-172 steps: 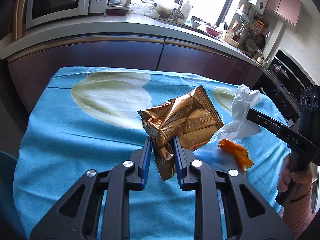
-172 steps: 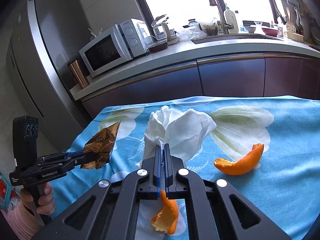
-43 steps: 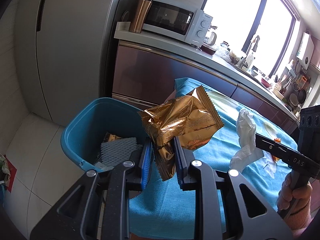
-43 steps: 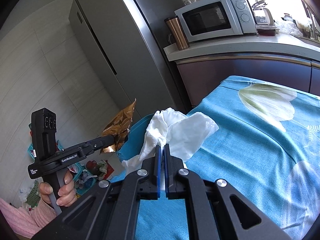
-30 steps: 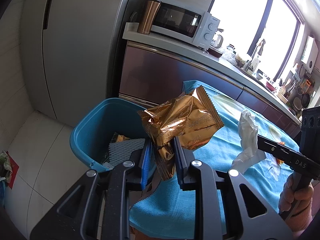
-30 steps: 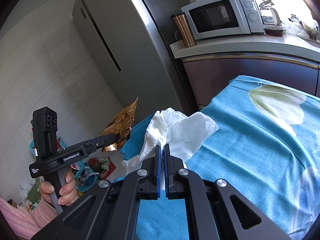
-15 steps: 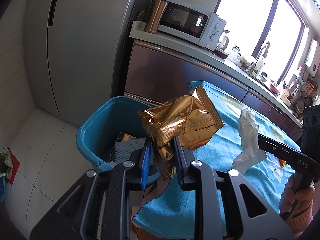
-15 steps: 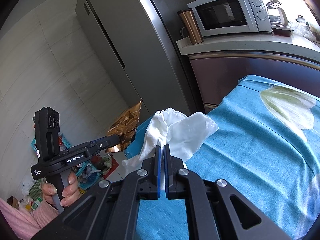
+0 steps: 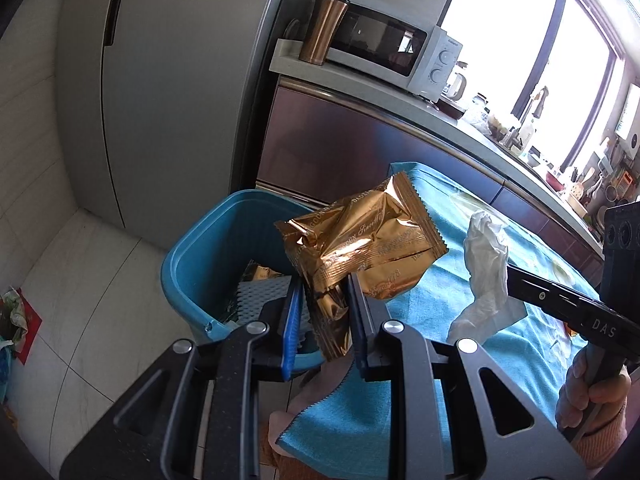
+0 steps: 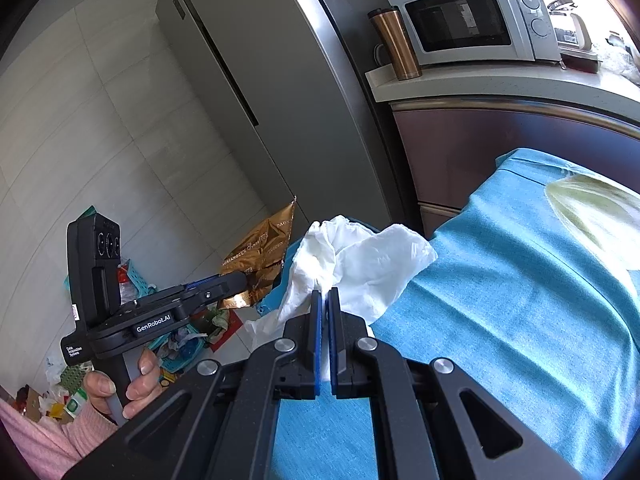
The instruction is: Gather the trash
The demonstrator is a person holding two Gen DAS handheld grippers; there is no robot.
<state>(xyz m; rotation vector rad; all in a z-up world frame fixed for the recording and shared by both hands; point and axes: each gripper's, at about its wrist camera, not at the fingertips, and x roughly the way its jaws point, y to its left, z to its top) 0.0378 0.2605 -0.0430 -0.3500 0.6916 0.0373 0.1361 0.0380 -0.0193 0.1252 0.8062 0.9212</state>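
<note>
A crumpled gold foil wrapper (image 9: 360, 240) is pinched between the blue pads of my left gripper (image 9: 323, 312), held above the near rim of a blue trash bin (image 9: 208, 248) that stands on the floor beside the table. The bin holds a grey ridged pad and another gold wrapper. My right gripper (image 10: 325, 308) is shut on a white crumpled tissue (image 10: 368, 260), over the table's left end. In the left wrist view the tissue (image 9: 484, 256) hangs from the right gripper at the right. The right wrist view shows the gold wrapper (image 10: 260, 256) and the left gripper (image 10: 224, 284) at the left.
The table wears a blue flowered cloth (image 10: 520, 300). Behind it run a dark cabinet and counter with a microwave (image 9: 384, 40) and a copper tumbler (image 9: 320, 28). A grey fridge (image 9: 168, 80) stands behind the bin. Loose litter and a small green basket (image 10: 140, 284) lie on the tiled floor.
Both grippers have drifted a little further toward the bin with their loads. The bin sits closer under the gold wrapper, and the tissue has neared the table's left end.
</note>
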